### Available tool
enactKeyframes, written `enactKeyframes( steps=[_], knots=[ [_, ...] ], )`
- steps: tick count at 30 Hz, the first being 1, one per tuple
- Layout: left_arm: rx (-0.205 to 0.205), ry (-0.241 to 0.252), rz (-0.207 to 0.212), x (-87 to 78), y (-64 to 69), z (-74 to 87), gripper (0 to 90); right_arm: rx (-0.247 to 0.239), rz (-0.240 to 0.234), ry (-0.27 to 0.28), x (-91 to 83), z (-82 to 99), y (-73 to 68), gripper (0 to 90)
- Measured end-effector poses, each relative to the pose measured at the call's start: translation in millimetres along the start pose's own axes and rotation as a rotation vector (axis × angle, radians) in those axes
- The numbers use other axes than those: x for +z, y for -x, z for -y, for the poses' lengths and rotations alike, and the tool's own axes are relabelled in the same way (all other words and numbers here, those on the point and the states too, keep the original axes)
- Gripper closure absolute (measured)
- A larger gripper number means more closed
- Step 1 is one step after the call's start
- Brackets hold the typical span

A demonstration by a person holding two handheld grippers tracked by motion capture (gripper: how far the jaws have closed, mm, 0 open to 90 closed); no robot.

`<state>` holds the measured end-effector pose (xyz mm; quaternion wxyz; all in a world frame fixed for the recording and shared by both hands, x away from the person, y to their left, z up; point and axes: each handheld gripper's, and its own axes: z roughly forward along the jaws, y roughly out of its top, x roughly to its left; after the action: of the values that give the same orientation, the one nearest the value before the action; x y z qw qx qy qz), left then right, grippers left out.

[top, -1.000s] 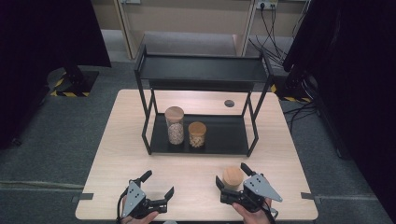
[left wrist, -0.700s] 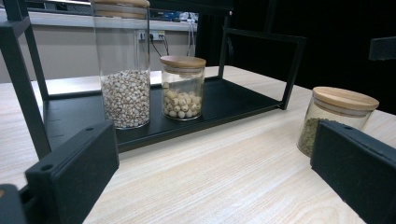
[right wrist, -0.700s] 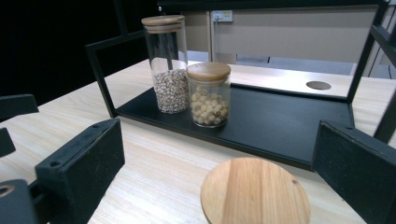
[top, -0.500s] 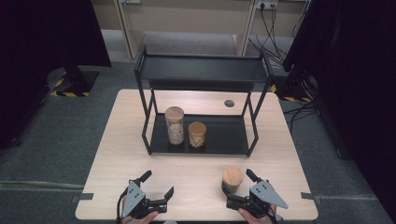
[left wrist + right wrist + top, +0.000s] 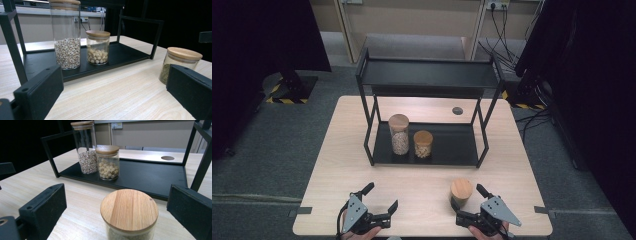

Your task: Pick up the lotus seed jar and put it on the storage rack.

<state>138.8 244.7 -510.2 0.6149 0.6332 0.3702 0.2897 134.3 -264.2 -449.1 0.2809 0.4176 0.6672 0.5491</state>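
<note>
seen from above: wooden table (image 5: 362, 150) with a black two-tier rack (image 5: 427, 75) at mid-table. on the rack's lower shelf, a tall jar (image 5: 399, 134) of small pale grains, and just beside it on its right a short jar (image 5: 423, 144) of larger round pale seeds, both with wooden lids. in front of the rack, near the table's near edge, a third glass jar (image 5: 461, 193) with a wooden lid, standing upright on the bare wood. just behind that jar, the right gripper (image 5: 474, 204), jaws wide apart, not touching the glass; in its own view, lid centred between the two black jaws, jar's lower body cut off by the frame edge. at the near left, the left gripper (image 5: 381, 197), jaws spread apart and holding nothing, well apart from the jar. hands mostly cut off at the bottom edge. from the left gripper view, greenish contents of the third jar, partly hidden behind one jaw; tall jar's top cropped.
</note>
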Motion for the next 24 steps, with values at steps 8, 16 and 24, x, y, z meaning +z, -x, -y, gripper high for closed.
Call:
enactKeyframes(
  steps=[8, 16, 24],
  knots=[
    [-0.002, 0.0, 0.0, 0.2, 0.1, -0.1, 0.5, 0.01, 0.005, -0.004, -4.8, 6.8, 2.0, 2.8],
    [0.0, 0.004, 0.001, -0.1, 0.2, -0.6, 0.5, 0.012, 0.017, -0.019, -1.9, 10.0, 3.3, 2.8],
    [0.0, 0.003, 0.004, 0.2, 0.7, -0.3, 0.5, 0.011, 0.022, -0.025, -0.2, 11.6, 3.4, 2.8]
  ],
)
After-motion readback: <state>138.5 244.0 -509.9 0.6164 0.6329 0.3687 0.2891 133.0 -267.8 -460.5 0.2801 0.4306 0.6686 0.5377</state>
